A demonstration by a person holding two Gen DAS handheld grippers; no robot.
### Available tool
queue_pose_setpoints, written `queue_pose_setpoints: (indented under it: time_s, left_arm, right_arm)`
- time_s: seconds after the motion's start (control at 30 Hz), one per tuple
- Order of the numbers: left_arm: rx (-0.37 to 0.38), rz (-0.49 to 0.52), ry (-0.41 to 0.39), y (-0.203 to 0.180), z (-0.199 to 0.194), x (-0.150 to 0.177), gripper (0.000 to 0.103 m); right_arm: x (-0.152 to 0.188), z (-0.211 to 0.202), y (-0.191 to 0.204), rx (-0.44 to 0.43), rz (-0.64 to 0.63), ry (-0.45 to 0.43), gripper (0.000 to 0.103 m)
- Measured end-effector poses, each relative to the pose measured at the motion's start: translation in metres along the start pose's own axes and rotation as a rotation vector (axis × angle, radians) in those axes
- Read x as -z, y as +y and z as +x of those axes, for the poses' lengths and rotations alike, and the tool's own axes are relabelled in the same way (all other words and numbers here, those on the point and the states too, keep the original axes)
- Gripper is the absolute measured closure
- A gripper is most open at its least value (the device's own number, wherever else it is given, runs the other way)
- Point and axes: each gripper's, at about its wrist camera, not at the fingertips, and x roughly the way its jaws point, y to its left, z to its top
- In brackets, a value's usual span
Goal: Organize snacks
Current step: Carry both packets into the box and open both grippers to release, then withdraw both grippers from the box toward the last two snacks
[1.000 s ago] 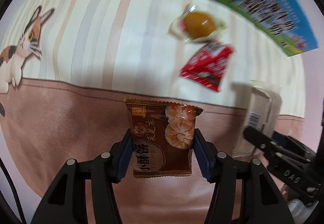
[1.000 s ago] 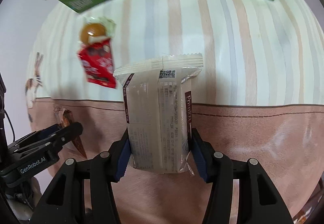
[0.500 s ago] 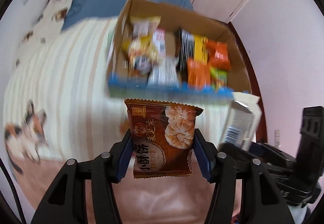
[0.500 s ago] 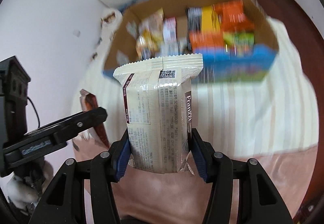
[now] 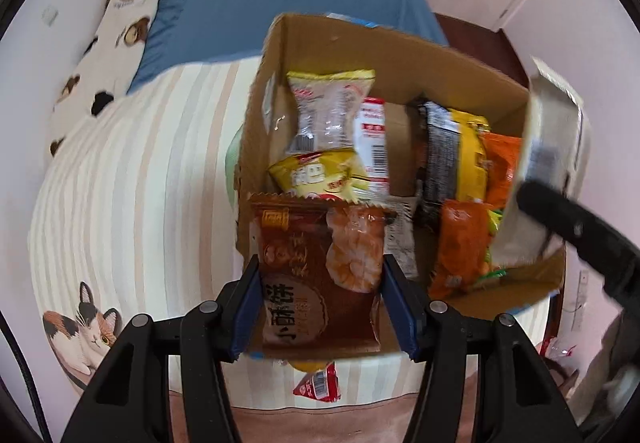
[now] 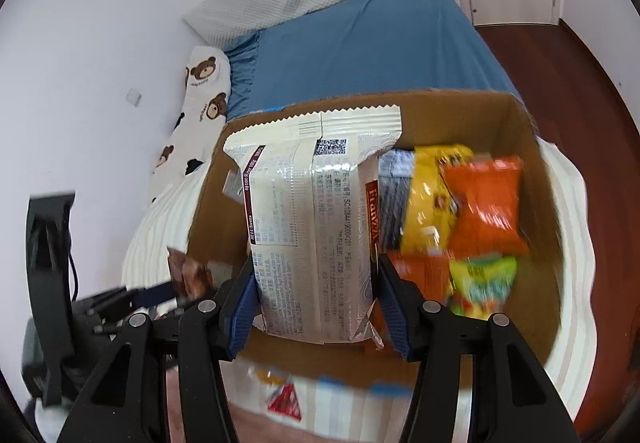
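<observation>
Left wrist view: left claw (image 5: 322,307) clamped on the brown pastry packet (image 5: 316,275), pads on its two side edges, packet upright. It hangs over the near-left corner of the cardboard box (image 5: 352,43). Box sits on the striped bed cover (image 5: 132,171) and already holds yellow, orange and white packs. Red sachet (image 5: 318,387) lies on the cover just in front of the box. Right claw's white packet (image 5: 548,147) shows over the box's right wall.

Handling, my read: the brown packet is light crinkly film with brittle pastry inside, slick surface. Side-edge pinch low on the pack is right; squeeze harder and the contents will likely crumble.

Right wrist view: right claw (image 6: 316,305) has the white wafer packet (image 6: 316,227) between its pads, back seam facing camera, above the box's left half. Its jaws are opening; pads look still on the pack edges. Pack is puffy, soft, light; likely to drop straight in.

Versus a second ago: then both claws were low over the bed cover with only the box's printed outer wall in sight. Now both are up above the box, interior visible, same grips on both packs.
</observation>
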Motion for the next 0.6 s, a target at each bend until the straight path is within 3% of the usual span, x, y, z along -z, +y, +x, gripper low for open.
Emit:
queue_pose_setpoints:
  time_s: [0.03, 0.07, 0.1, 0.3, 0.57, 0.6]
  left_arm:
    - [0.007, -0.024, 0.013, 0.004, 0.005, -0.002, 0.047]
    - [0.017, -0.043, 0.026, 0.008, 0.009, -0.004, 0.047]
    - [0.029, -0.054, 0.031, 0.008, 0.011, -0.005, 0.047]
    - [0.025, -0.047, 0.014, 0.0, 0.014, -0.003, 0.031]
    - [0.01, -0.023, -0.027, -0.016, 0.01, 0.008, 0.029]
    - [0.002, -0.017, -0.033, -0.018, 0.01, 0.01, 0.016]
  right_arm:
    - [-0.009, 0.01, -0.001, 0.007, 0.003, 0.013, 0.038]
    - [-0.015, 0.019, -0.002, 0.022, -0.006, 0.027, 0.019]
    - [-0.02, 0.031, -0.005, 0.038, -0.01, 0.047, 0.006]
    - [-0.006, 0.047, -0.033, 0.074, 0.033, 0.065, 0.006]
    - [0.029, 0.026, -0.054, 0.206, 0.018, 0.036, 0.004]
    - [0.035, 0.021, -0.055, 0.226, 0.01, 0.026, 0.004]
